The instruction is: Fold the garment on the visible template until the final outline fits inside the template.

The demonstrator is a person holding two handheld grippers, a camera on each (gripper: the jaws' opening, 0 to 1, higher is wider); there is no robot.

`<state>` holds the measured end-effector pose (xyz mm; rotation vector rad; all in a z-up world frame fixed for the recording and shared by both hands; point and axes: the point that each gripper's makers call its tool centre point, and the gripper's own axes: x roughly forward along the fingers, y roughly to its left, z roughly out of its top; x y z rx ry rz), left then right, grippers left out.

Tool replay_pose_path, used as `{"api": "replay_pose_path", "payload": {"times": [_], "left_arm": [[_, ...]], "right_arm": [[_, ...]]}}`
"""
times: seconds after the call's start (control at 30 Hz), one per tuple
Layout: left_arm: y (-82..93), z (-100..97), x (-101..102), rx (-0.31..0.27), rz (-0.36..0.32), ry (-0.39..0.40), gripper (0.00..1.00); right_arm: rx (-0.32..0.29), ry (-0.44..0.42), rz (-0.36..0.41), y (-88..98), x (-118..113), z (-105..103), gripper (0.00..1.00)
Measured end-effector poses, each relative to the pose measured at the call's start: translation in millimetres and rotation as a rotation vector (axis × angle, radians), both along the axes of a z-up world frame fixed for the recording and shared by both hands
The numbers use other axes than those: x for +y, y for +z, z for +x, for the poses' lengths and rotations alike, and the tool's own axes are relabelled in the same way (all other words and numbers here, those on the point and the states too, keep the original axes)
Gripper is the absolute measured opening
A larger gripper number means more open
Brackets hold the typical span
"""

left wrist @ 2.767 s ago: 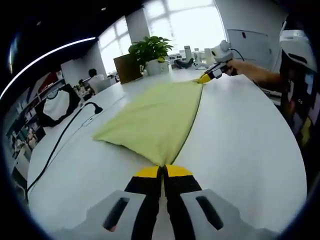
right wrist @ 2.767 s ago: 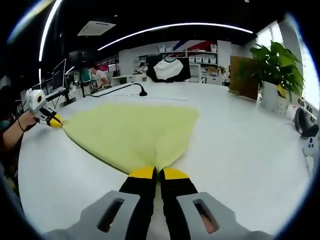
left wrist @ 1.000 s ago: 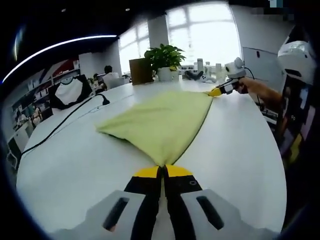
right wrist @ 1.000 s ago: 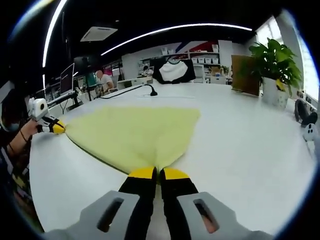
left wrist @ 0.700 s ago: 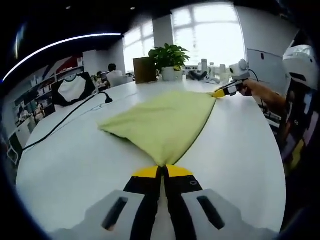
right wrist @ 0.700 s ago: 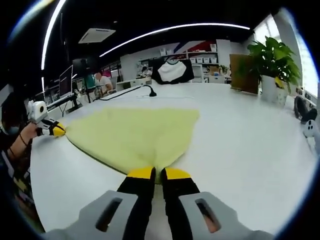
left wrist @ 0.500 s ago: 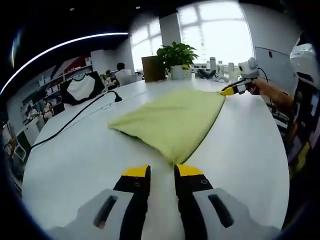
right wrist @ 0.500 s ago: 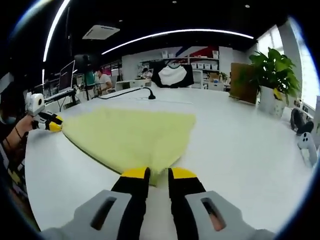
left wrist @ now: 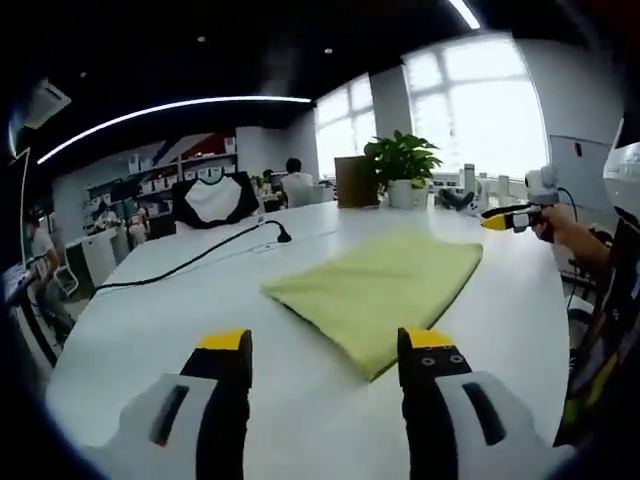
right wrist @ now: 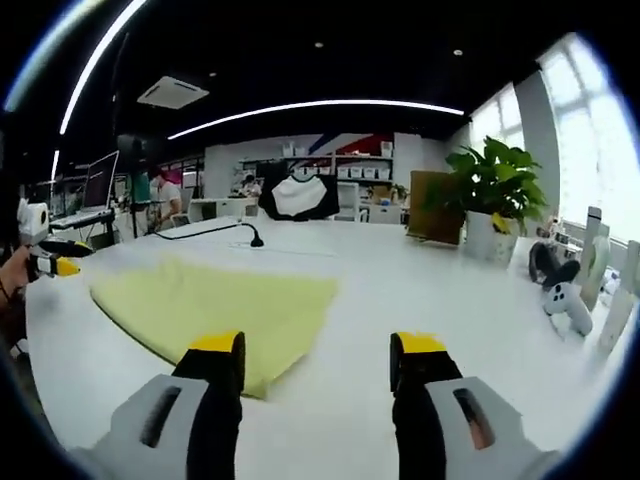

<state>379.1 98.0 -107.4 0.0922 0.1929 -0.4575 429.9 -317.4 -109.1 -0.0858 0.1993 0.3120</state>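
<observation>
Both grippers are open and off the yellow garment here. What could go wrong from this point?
No template outline is visible on the table, so whether the yellow garment fits cannot be judged. The left gripper and right gripper are open, so a regrasp could catch one layer only. The black cable might snag.

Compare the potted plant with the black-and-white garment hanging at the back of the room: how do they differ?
The potted plant is green and leafy; the hanging garment is white with black sleeves. The plant stands in a white pot on the white table; the garment hangs beyond the table's far end, in front of shelving. In the right gripper view the plant is to the right, the garment nearer the middle. Both are upright.
</observation>
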Motion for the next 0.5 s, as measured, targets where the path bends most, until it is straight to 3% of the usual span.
{"api": "replay_pose_path", "payload": {"times": [0.2,0.5], "left_arm": [[27.9,-5.3,2,-0.079,-0.051,0.058,0.77],[65.5,-12.8,3,-0.184,-0.083,0.110,0.93]], "right_arm": [[-0.061,-0.032,-0.013,21.7,-7,-5,0.69],[-0.122,-0.067,-0.014,42.2,-11,-11,0.91]]}}
